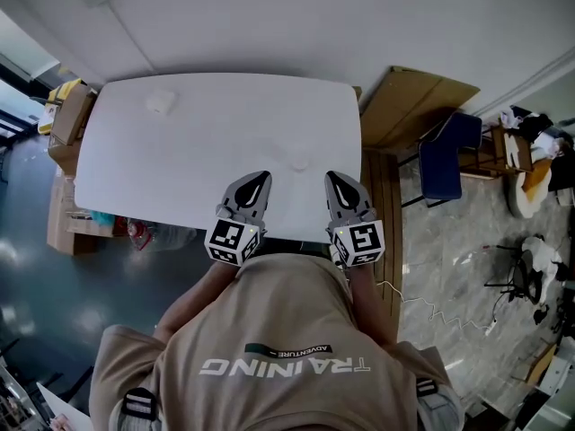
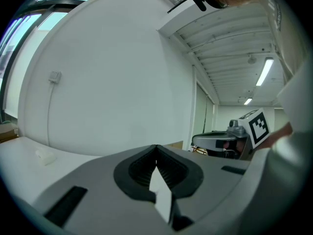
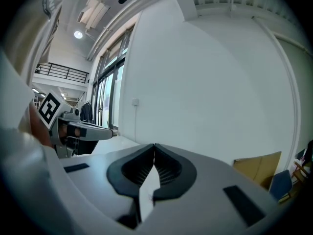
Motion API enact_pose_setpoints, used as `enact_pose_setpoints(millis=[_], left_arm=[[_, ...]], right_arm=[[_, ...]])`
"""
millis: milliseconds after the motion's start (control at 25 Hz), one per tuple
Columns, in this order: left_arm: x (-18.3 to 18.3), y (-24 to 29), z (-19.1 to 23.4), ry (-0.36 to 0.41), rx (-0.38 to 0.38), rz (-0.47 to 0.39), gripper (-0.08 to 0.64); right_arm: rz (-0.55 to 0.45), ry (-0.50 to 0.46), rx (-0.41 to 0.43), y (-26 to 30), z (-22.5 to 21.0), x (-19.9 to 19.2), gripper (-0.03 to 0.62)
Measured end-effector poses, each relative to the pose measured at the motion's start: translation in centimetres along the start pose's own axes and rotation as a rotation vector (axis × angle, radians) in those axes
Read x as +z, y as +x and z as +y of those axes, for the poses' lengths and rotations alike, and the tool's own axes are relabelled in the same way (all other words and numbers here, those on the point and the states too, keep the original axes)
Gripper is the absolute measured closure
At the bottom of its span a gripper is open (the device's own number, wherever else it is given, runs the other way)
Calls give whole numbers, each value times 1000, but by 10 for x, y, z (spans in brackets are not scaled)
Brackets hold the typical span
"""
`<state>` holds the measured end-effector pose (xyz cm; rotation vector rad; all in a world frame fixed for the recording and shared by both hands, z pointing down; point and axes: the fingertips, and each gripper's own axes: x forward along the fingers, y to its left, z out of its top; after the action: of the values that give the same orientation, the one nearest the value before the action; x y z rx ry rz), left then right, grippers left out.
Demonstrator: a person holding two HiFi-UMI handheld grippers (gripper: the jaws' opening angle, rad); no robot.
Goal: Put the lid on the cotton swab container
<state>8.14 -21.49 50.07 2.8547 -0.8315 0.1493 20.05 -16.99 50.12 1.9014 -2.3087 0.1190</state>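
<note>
A small white boxy object (image 1: 160, 102), too small to tell whether it is the cotton swab container, sits near the far left corner of the white table (image 1: 180, 178); in the left gripper view it is a pale lump (image 2: 46, 155) at the left. A faint round mark (image 1: 296, 162), possibly a clear lid, lies just beyond the grippers. My left gripper (image 1: 265, 178) (image 2: 156, 147) and right gripper (image 1: 332, 178) (image 3: 154, 146) hover side by side over the table's near edge. Both are shut and empty, pointing at the far wall.
Cardboard boxes (image 1: 70, 115) stand by the table's left end. A wooden board (image 1: 418, 106) and a blue chair (image 1: 449, 155) are at the right. A cable (image 1: 431, 308) trails over the floor. The person's beige shirt (image 1: 278, 348) fills the bottom.
</note>
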Motion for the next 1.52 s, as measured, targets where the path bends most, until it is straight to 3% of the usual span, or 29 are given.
enact_pose_setpoints(millis=[320,640,1080,1520], left_arm=[[0,22,-1,9,68,12,547],[2,23,9,17,88,14,548],[-6,29,23,10,64,25,548],[-13,15,41,-9,70,19,548]], right_arm=[[-9,21,62,12,-26,-4,574],[-12,17,83,23,-27,-1,574],[76,-42,160,58,-9,-11,575],[204,-98,212,95,0,-55,575]])
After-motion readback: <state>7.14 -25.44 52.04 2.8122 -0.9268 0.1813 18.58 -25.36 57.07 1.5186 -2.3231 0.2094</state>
